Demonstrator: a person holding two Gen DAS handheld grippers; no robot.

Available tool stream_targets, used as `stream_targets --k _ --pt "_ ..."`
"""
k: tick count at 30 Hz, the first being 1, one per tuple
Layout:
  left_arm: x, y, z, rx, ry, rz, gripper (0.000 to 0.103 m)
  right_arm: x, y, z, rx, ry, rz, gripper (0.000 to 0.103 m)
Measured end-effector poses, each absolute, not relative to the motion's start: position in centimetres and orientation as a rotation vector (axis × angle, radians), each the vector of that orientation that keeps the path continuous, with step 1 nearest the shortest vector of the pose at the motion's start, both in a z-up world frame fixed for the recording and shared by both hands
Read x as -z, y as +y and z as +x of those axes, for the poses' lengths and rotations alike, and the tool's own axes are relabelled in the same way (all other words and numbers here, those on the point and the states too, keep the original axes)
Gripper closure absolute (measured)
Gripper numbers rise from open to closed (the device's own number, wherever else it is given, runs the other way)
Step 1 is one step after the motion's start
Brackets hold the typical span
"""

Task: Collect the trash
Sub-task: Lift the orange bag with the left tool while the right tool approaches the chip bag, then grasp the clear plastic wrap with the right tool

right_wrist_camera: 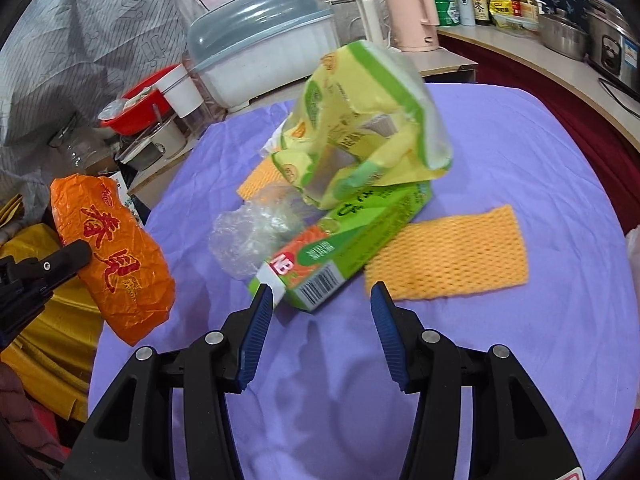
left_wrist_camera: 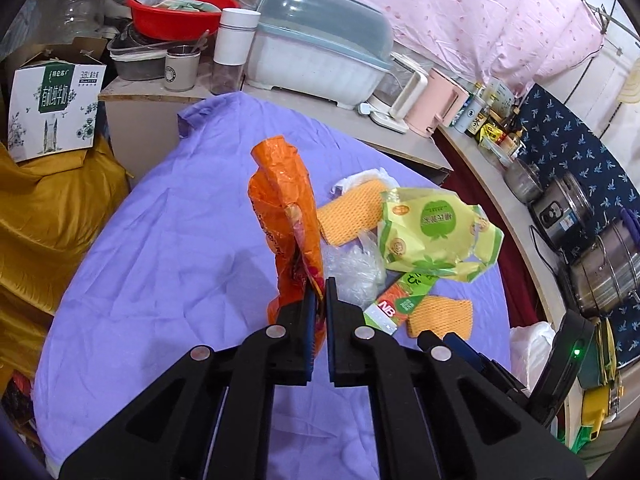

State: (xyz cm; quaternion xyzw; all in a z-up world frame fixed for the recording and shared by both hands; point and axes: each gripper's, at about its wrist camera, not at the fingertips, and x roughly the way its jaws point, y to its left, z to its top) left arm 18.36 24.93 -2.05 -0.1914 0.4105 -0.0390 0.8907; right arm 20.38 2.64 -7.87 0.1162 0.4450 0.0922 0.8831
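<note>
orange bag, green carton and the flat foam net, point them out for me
orange bag (left_wrist_camera: 288, 216), left wrist view, crumpled middle
green carton (right_wrist_camera: 340, 248), right wrist view, long printed side
foam net (right_wrist_camera: 448, 256), right wrist view, centre of mesh

On the purple cloth: two foam nets (right_wrist_camera: 446, 254) (right_wrist_camera: 259, 182), one orange bag (right_wrist_camera: 114, 258), one yellow wrapper (right_wrist_camera: 360, 128), one carton (right_wrist_camera: 340, 246), and seemingly one clear plastic wad (right_wrist_camera: 250, 236).
</note>
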Motion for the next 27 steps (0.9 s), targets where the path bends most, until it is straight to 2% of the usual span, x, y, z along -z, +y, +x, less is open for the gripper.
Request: stream_targets --k 13,15,18,19,20,23,27 --pt "2.4 25.2 23.2 0.093 0.852 -0.384 0.099 8.4 7.7 25.3 -0.268 0.936 0.204 0.054" --pt "3.0 25.3 24.0 0.099 0.866 -0.393 0.099 9.1 8.4 26.2 -0.275 0.951 0.194 0.057" --pt "3.8 25.3 25.0 0.103 0.887 -0.396 0.099 10.5 9.1 27.4 -0.275 0.987 0.179 0.073" --pt "4.0 25.3 25.3 0.105 0.893 -0.399 0.099 10.9 9.2 27.4 -0.277 0.996 0.178 0.083" --pt "4.2 25.1 25.5 0.113 0.900 -0.399 0.099 11.2 9.1 27.4 -0.276 1.003 0.180 0.086" --pt "4.3 24.5 25.6 0.127 0.905 -0.390 0.099 10.7 8.3 26.7 -0.269 0.979 0.193 0.090" --pt "3.5 23.2 24.9 0.157 0.896 -0.377 0.099 8.3 6.5 25.1 -0.251 0.925 0.211 0.091"
